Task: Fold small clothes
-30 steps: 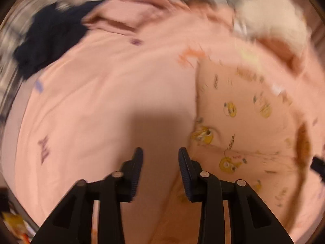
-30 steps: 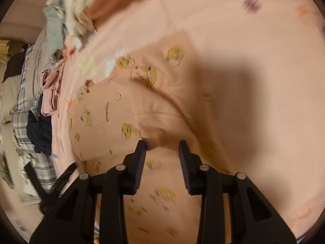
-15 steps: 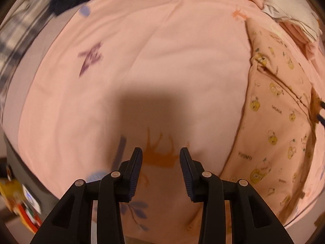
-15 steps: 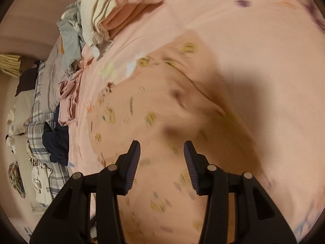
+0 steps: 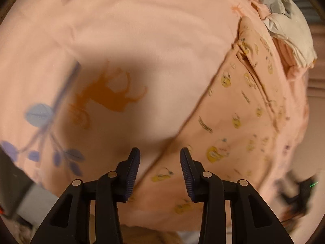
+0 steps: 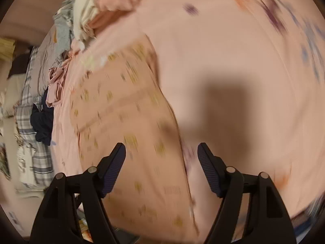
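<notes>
So both claws are empty right now. The left gripper [image 5: 160, 159] is partway apart and opening a bit, hanging over the near left edge of the yellow-print peach garment [image 5: 239, 126], nothing pinched between its jaws. The right gripper [image 6: 161, 155] is spreading wide over the garment's right edge, also not pressing anything.

The garment lies flat on the pink bedsheet [image 5: 152, 30], toward the bed's near edge.

What could go wrong, I reckon: garment and sheet are nearly the same colour and lie flush, so a pinch at the edge could easily grab the sheet too, or only one layer. The right view is blurry, so I can't tell how neat the folded layers are.

Around it: a heap of unfolded clothes [image 6: 89, 20] at the far corner, a navy piece [image 6: 42, 122] beside a plaid blanket [image 6: 30, 111]. Nothing sits on the garment itself.
</notes>
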`<state>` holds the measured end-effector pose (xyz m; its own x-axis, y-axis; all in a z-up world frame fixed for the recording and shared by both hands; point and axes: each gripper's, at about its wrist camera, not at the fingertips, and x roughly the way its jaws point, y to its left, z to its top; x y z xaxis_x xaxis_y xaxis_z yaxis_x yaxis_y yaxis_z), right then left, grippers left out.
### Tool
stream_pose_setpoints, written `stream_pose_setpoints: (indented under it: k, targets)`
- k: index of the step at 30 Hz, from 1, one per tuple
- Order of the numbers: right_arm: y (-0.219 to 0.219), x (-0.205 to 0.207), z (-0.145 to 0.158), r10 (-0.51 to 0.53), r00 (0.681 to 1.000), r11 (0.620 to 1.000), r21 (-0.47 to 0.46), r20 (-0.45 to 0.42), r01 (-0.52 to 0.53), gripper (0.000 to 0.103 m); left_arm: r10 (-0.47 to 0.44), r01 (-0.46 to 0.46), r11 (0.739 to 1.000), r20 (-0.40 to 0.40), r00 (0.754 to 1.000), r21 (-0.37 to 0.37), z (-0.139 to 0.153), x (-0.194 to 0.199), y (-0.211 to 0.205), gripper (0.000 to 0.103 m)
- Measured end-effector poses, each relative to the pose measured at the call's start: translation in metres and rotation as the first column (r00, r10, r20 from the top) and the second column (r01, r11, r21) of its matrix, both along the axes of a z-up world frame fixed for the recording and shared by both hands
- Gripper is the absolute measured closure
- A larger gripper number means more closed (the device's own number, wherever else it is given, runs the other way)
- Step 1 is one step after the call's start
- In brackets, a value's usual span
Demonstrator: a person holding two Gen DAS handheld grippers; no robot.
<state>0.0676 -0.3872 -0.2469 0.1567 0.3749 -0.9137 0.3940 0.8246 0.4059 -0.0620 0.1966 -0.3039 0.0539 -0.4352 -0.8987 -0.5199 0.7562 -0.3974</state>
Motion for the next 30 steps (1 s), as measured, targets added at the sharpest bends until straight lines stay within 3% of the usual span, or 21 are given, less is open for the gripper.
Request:
stream_pose_setpoints:
  k: [2, 4, 8, 13, 18, 20, 22, 23, 24, 25, 26, 30]
  targets:
    - [0.001, -0.039, -0.017, -0.02, 0.997, 0.998, 0.057, -0.068, 0.024, 0.029, -0.009, 0.005, 0.998, -0.05, 0.999, -0.07, -0.008, -0.006, 0.007, 0.062]
    - [0.005, -0.067, -0.03, -0.033, 0.991, 0.996, 0.075, -0.13, 0.043, 0.029, -0.033, 0.028, 0.997, -0.077, 0.996, -0.066, -0.005, -0.015, 0.01, 0.062]
    - [0.013, -0.114, -0.053, -0.151, 0.969, 0.968, 0.168, -0.197, 0.185, 0.029, -0.088, 0.071, 0.987, -0.113, 0.99, -0.146, -0.01, -0.037, 0.007, 0.059]
    - [0.027, -0.134, -0.063, -0.159, 0.958, 0.961, 0.185, -0.237, 0.205, 0.029, -0.116, 0.101, 0.983, -0.09, 0.989, -0.154, -0.016, -0.031, -0.006, 0.039]
    - [0.033, -0.143, -0.078, -0.159, 0.939, 0.946, 0.224, -0.304, 0.233, 0.029, -0.171, 0.156, 0.974, -0.08, 0.982, -0.162, -0.022, -0.019, -0.022, 0.038]
    - [0.032, -0.149, -0.082, -0.18, 0.932, 0.933, 0.246, -0.315, 0.263, 0.033, -0.16, 0.144, 0.973, -0.076, 0.984, -0.179, -0.027, -0.018, -0.027, 0.045]
    - [0.034, -0.152, -0.084, -0.187, 0.931, 0.926, 0.259, -0.314, 0.273, 0.043, -0.12, 0.105, 0.984, -0.096, 0.988, -0.147, -0.029, -0.022, -0.023, 0.065]
    - [0.037, -0.15, -0.084, -0.179, 0.934, 0.931, 0.253, -0.31, 0.263, 0.058, -0.099, 0.084, 0.987, -0.109, 0.989, -0.134, -0.029, -0.025, -0.019, 0.072]
    - [0.039, -0.15, -0.082, -0.173, 0.937, 0.935, 0.247, -0.304, 0.253, 0.079, -0.088, 0.073, 0.99, -0.124, 0.988, -0.118, -0.029, -0.026, -0.017, 0.087]
    - [0.04, -0.149, -0.081, -0.171, 0.94, 0.937, 0.247, -0.296, 0.248, 0.092, -0.081, 0.068, 0.993, -0.141, 0.987, -0.096, -0.03, -0.027, -0.017, 0.093]
    - [0.039, -0.149, -0.082, -0.176, 0.942, 0.93, 0.265, -0.286, 0.255, 0.097, -0.083, 0.071, 0.994, -0.148, 0.986, -0.085, -0.029, -0.028, -0.016, 0.094]
    - [0.047, -0.138, -0.074, -0.169, 0.954, 0.935, 0.266, -0.248, 0.235, 0.097, -0.149, 0.147, 0.989, -0.125, 0.981, -0.021, -0.015, -0.022, -0.03, 0.1]
